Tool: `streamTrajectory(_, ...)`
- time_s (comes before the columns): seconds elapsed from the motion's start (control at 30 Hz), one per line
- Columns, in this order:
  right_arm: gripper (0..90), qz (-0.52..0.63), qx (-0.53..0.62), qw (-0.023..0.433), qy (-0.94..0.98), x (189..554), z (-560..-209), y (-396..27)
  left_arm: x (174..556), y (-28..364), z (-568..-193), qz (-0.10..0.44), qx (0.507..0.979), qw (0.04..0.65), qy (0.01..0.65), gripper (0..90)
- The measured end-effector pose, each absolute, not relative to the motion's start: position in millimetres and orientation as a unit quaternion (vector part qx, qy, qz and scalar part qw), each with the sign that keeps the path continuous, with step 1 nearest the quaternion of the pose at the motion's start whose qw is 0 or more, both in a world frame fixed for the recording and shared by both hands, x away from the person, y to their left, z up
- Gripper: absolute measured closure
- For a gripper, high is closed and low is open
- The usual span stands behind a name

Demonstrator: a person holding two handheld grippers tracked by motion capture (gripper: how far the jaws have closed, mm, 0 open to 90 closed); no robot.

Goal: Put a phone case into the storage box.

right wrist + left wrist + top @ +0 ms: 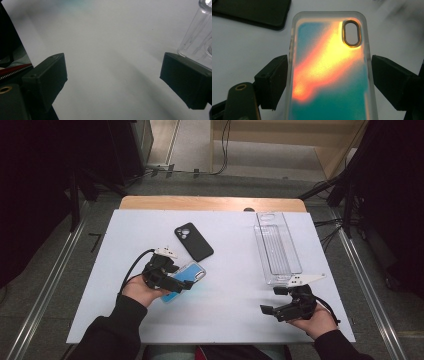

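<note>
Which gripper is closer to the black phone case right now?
Left. The left gripper sits just below the black phone case, with its jaws on either side of the iridescent phone case. The right gripper is far off, beside the clear tray.

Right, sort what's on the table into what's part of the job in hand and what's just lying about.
In the job:
- left gripper, jaws either side of the case
- iridescent phone case

Lying about:
- black phone case
- clear plastic tray
- right gripper, open, nothing between its jaws
</note>
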State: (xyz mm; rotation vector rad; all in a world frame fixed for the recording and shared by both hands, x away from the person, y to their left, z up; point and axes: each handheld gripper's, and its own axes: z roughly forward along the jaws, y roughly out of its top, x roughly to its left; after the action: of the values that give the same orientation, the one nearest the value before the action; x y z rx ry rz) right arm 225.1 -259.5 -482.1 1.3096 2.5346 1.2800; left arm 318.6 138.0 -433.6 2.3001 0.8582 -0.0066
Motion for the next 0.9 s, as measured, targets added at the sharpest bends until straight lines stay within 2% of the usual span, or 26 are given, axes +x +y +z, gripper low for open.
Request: streamTrajectory(0.9,5.7,0.42,0.45,0.005,0.788,232,-467,-235,291,122,-440,0.054,0.835,0.407,0.367,17.0)
